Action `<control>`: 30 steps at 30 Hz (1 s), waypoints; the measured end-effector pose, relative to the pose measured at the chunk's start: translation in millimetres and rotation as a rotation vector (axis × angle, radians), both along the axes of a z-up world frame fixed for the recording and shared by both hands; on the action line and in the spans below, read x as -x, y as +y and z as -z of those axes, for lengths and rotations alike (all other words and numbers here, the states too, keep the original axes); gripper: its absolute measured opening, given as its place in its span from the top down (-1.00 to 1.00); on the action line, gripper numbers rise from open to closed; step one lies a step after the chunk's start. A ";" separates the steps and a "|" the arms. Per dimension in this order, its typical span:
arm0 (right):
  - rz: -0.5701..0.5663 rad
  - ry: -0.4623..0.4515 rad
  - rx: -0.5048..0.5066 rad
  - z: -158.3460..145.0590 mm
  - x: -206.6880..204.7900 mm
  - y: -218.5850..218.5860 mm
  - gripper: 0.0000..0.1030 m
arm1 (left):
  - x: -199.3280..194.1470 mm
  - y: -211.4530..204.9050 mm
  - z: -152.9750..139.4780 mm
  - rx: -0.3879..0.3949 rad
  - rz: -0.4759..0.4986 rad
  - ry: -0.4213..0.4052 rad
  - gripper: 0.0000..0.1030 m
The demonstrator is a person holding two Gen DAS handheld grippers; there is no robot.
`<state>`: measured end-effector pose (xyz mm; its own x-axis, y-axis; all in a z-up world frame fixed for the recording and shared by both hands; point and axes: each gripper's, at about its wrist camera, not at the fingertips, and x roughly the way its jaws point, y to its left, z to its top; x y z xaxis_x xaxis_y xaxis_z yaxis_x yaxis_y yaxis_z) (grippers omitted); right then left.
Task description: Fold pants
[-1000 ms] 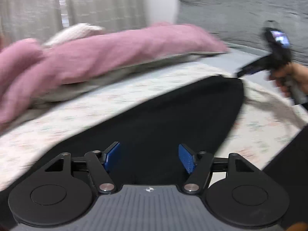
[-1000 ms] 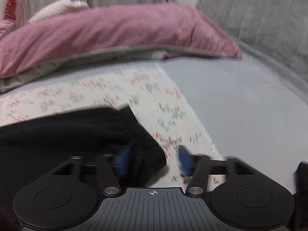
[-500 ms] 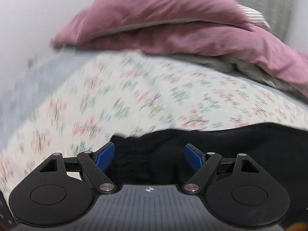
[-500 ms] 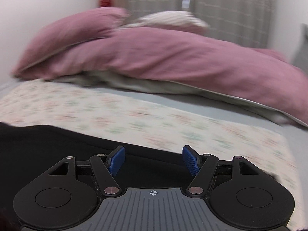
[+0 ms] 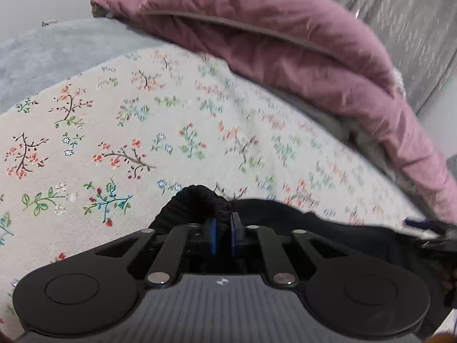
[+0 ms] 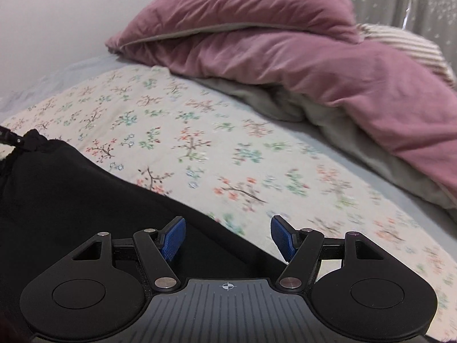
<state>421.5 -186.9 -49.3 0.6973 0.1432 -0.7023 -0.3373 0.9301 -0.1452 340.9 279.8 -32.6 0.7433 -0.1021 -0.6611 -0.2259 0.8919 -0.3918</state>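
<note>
Black pants (image 5: 328, 228) lie spread on a floral sheet (image 5: 142, 131). My left gripper (image 5: 222, 220) has its jaws closing, and a bunched, ribbed corner of the pants (image 5: 197, 197) stands pinched between the blue pads. In the right wrist view that same corner (image 6: 34, 138) is lifted into a small peak at the far left. My right gripper (image 6: 228, 228) hovers open over the long edge of the pants (image 6: 57, 194). Its left pad (image 6: 172, 240) is above black cloth, its right pad above the sheet, and nothing is gripped.
Pink pillows and a pink duvet (image 6: 285, 57) are piled along the far side of the bed, over a grey-green layer (image 6: 285, 105). A grey blanket (image 5: 51, 54) covers the far left. A curtain (image 5: 414, 14) and a pale wall stand behind.
My left jaws went from wide open to pinched on the bunched corner of the pants. Both views swung across the bed. The right gripper slid along the pants' edge and stayed open.
</note>
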 end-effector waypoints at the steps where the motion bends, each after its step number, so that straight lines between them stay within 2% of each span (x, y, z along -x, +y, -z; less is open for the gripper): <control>1: -0.008 0.031 -0.004 4.7 -6.3 2.1 -0.25 | 1.8 2.0 0.5 0.000 -0.006 -0.008 0.31; 3: -0.035 0.101 0.000 17.1 -14.7 6.2 -0.04 | 2.4 1.8 0.0 -0.001 -0.021 -0.031 0.33; 4: -0.052 0.105 -0.001 22.3 -15.9 8.5 0.30 | 3.9 2.4 -2.6 0.006 -0.032 -0.051 0.34; 6: -0.064 0.070 -0.006 24.6 -10.0 12.2 0.65 | 7.9 2.3 -10.6 -0.001 -0.053 -0.102 0.34; 7: -0.062 0.046 -0.006 22.6 -6.1 13.0 0.89 | 9.7 0.9 -15.5 -0.018 -0.063 -0.134 0.34; 9: -0.062 -0.026 -0.008 16.9 3.9 13.7 0.92 | 13.3 -1.3 -24.1 -0.057 -0.084 -0.191 0.34; 11: -0.041 -0.067 -0.016 15.1 5.2 13.5 0.95 | 9.0 -4.8 -22.4 -0.112 -0.104 -0.194 0.34; 13: -0.009 -0.081 -0.010 20.9 -0.4 14.6 0.95 | -1.1 -12.7 -7.1 -0.200 -0.092 -0.164 0.31; 14: 0.009 -0.074 -0.001 25.8 -5.3 15.7 0.94 | -7.9 -15.2 4.4 -0.220 -0.081 -0.120 0.24; 15: 0.031 -0.065 0.017 33.3 -11.0 19.0 0.92 | -9.7 -16.0 14.4 -0.230 -0.099 -0.105 0.11; 16: 0.044 -0.079 0.032 37.8 -12.5 22.3 0.82 | -8.1 -15.7 18.5 -0.235 -0.122 -0.117 0.07; 19: 0.091 -0.102 0.061 36.2 -14.3 28.6 0.59 | -4.2 -12.7 2.8 -0.234 -0.146 -0.125 -0.11; 20: 0.100 -0.111 0.070 33.2 -12.2 29.2 0.45 | 0.0 -13.4 -5.3 -0.251 -0.161 -0.142 -0.13; 22: 0.103 -0.136 0.068 23.9 -1.9 30.4 0.37 | 7.1 -19.4 -21.1 -0.292 -0.155 -0.171 -0.19; 24: 0.087 -0.151 0.041 14.4 12.2 33.8 0.28 | 16.0 -31.9 -34.2 -0.295 -0.107 -0.198 -0.29; 26: 0.052 -0.160 0.003 8.5 27.8 40.1 -0.03 | 24.6 -55.5 -40.6 -0.291 -0.018 -0.212 -0.39; 28: 0.019 -0.153 -0.023 8.7 43.1 49.1 -0.10 | 33.6 -87.5 -34.2 -0.273 0.121 -0.204 -0.47; 30: -0.015 -0.117 -0.035 16.1 56.6 55.4 -0.11 | 41.6 -113.2 -18.6 -0.264 0.231 -0.157 -0.47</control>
